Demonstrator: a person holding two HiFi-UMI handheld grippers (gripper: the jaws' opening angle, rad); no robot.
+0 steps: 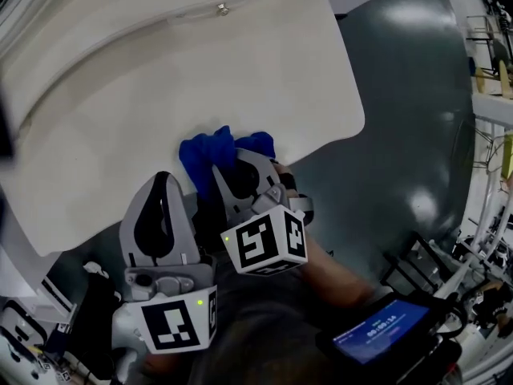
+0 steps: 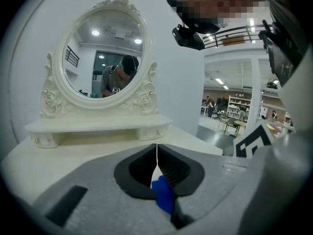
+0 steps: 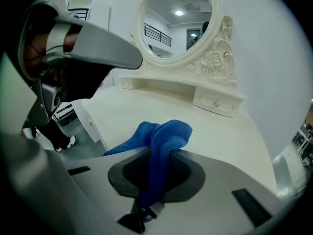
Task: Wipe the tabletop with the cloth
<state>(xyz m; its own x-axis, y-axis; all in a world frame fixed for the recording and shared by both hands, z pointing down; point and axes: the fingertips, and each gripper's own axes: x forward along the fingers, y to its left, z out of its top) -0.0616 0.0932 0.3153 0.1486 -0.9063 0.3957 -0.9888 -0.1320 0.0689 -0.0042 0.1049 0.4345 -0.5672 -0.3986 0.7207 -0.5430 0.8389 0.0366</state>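
Firmly, right gripper clamps cloth (blue, bunched).

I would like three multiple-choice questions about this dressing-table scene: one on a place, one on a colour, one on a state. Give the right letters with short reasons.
1. Where is the cloth?
A. on the floor
B. at the near edge of the tabletop
C. in a bucket

2. What colour is the cloth?
A. red
B. yellow
C. blue

3. How do the right tongs stand?
A. wide open and empty
B. shut on the cloth
C. lying flat on the floor

Answers:
1 B: the head view shows it on the white top, by the edge nearest the person.
2 C: it is blue in the head view and in the right gripper view.
3 B: the right gripper view shows the cloth pinched between the pads.
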